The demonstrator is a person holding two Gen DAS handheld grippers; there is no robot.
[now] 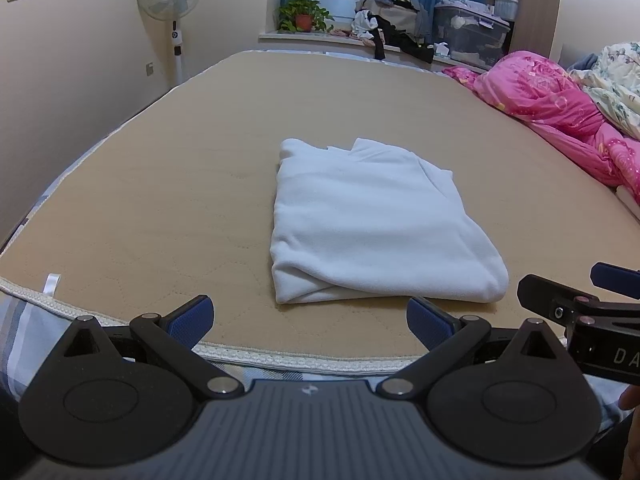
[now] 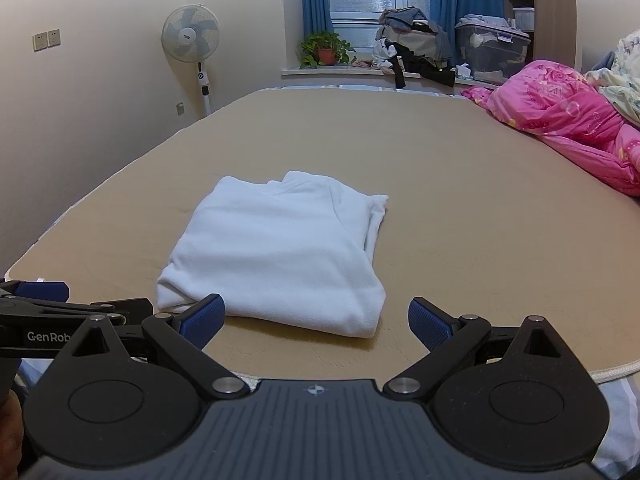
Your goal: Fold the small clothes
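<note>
Left wrist view: folded white garment (image 1: 372, 224) on mattress (image 1: 160, 184); pink quilt (image 1: 560, 112) beside; both hand-held grippers wide, empty.

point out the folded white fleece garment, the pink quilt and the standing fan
folded white fleece garment (image 1: 372, 220), left wrist view, middle of top layer
pink floral quilt (image 1: 552, 100), left wrist view, bunched middle
white standing fan (image 2: 191, 34), right wrist view, grille centre
</note>
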